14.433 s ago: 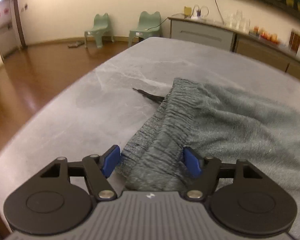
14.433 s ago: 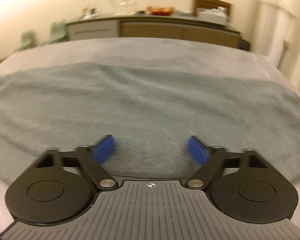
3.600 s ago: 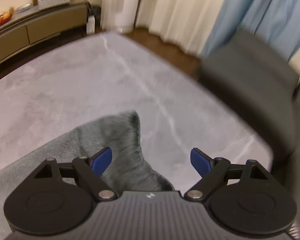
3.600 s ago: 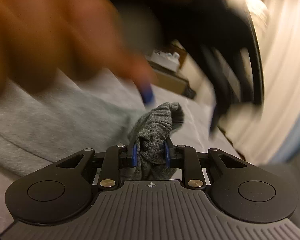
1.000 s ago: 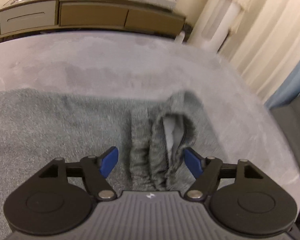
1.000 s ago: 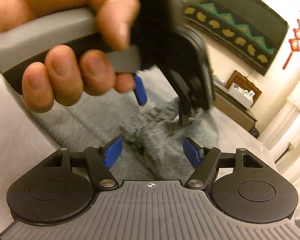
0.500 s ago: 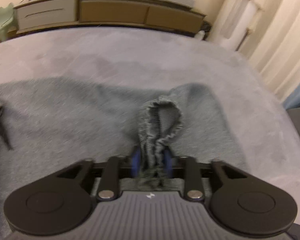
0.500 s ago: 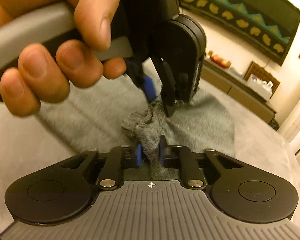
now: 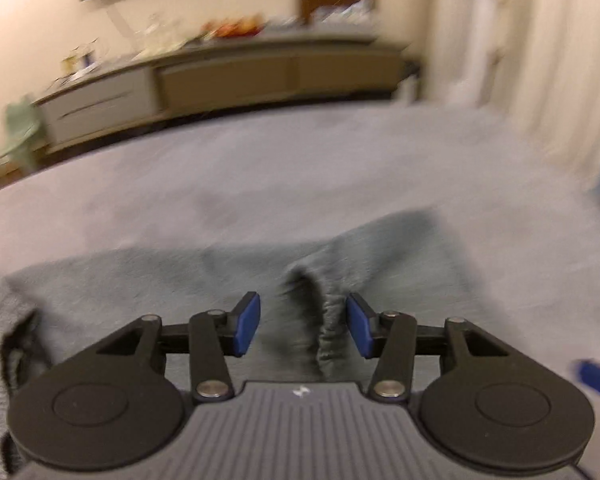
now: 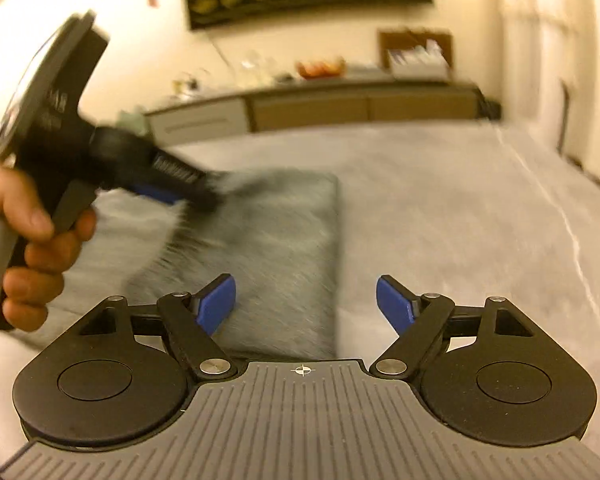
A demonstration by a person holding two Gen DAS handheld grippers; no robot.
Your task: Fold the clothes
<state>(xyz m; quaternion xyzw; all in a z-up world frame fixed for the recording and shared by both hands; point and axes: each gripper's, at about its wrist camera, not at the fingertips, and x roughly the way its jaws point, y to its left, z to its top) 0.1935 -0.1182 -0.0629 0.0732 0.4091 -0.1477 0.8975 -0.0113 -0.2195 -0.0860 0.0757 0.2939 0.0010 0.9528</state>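
Note:
Grey sweatpants (image 9: 140, 280) lie spread on the grey table (image 9: 300, 168). A bunched ridge of the pants' hem (image 9: 328, 320) stands between the pads of my left gripper (image 9: 303, 325). Its jaws are opening, and the ridge sits close to the right pad without being pinched. My right gripper (image 10: 306, 306) is opening wide, with nothing gripped. It hovers over the folded edge of the sweatpants (image 10: 284, 240) and bare table. In the right wrist view a hand (image 10: 32, 240) holds the left gripper (image 10: 196, 196), blurred, low over the cloth. One blue pad of the right gripper (image 9: 598, 380) shows at the left wrist view's lower right.
A long sideboard (image 9: 260, 76) with clutter on top runs along the far wall. Pale curtains (image 9: 520, 60) hang at the right, and a green chair (image 9: 20, 132) stands far left. Bare table surface (image 10: 460, 220) stretches right of the garment.
Half a second ago both grippers were shut on the bunched hem. Now both have parted their jaws. The right gripper has rolled and swung off to the right, leaving the cloth on the table.

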